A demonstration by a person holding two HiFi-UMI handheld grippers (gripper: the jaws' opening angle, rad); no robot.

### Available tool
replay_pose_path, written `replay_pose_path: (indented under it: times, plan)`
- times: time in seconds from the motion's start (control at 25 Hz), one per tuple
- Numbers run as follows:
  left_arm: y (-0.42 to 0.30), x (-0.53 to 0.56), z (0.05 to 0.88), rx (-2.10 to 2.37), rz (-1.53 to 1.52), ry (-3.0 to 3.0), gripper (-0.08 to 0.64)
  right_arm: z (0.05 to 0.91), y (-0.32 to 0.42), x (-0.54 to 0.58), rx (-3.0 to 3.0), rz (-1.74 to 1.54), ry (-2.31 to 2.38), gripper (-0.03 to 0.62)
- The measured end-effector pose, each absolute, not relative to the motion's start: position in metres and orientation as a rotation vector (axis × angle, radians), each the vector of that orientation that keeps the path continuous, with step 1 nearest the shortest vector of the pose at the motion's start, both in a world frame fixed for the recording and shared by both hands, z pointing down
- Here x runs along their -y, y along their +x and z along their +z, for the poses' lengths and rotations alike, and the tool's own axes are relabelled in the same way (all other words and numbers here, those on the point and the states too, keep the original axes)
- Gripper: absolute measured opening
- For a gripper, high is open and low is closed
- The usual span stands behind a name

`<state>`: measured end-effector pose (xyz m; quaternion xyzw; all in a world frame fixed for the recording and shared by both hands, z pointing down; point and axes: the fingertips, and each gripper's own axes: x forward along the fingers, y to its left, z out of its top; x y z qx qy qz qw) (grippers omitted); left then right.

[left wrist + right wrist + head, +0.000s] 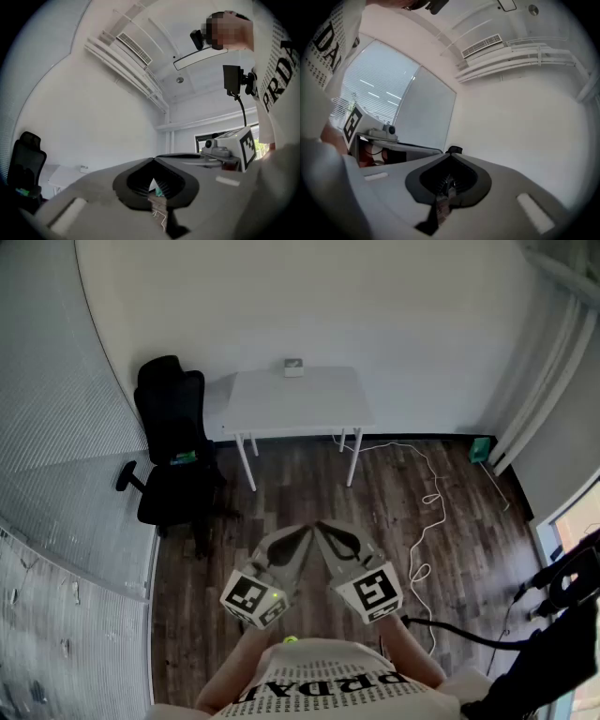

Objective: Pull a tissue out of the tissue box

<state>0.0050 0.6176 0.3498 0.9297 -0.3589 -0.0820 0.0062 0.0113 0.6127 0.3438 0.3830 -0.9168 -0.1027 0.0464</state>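
both arms tucked at my chest, left gripper (pixel 298 538) and right gripper (pixel 330 535) clenched empty, tips converging. head view alone shows the tissue box (pixel 293 367) clearly, on the far table (pixel 281 407).

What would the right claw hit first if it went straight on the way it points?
Probably the left claw, whose tip nearly meets the right claw just ahead; past that, the black office chair. Depth is unclear.
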Motion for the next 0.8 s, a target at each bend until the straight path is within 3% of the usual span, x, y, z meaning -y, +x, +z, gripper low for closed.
replay_pose_path:
  times: [0.8]
  plan:
    - [-0.008, -0.617, 0.351, 1.139, -0.233, 2.926, -0.008, 0.339, -0.003, -0.610, 2.862, -0.313, 1.156, 0.008]
